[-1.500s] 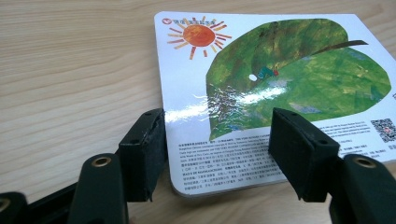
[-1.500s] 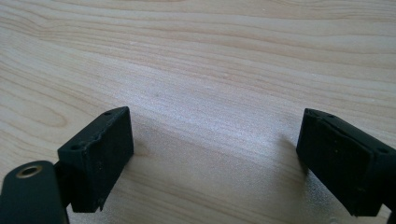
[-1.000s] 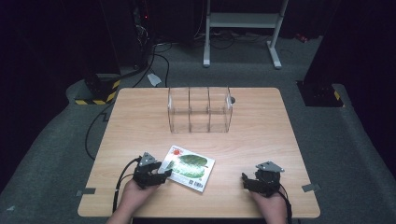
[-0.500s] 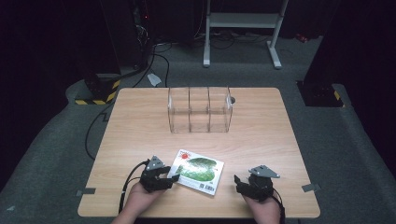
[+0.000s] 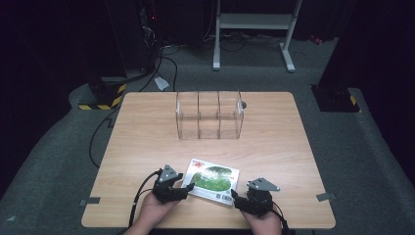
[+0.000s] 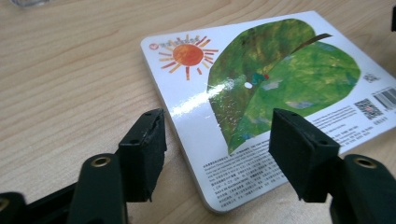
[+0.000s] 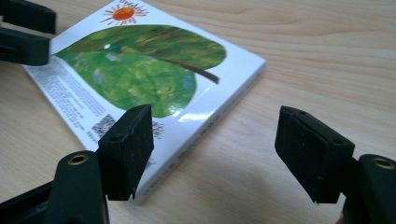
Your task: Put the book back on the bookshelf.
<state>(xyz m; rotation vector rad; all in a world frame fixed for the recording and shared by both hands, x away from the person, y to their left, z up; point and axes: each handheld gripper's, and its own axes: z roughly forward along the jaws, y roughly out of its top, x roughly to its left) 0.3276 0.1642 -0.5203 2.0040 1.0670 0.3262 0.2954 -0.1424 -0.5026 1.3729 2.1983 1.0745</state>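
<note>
Lying flat near the 6 o'clock edge of the worktop (image 5: 147, 142), the board book (image 5: 213, 179) shows its back cover (a big green leaf, an orange sun, a barcode). The left tongs (image 5: 188, 186) sit at the book's 9 o'clock side, jaws apart and just opened wider; in the left gripper view the book's (image 6: 261, 93) near corner lies between the two black jaws, and neither pad presses on it. The right tongs (image 5: 234, 197) sit at the book's 4 o'clock corner, jaws also apart though just narrowing; in the right gripper view one jaw stands over the book's (image 7: 140, 74) barcode corner and the other over bare wood, with no grip on it. Well away toward 12 o'clock stands a clear divided holder (image 5: 209, 114), upright, with three compartments side by side.
</note>
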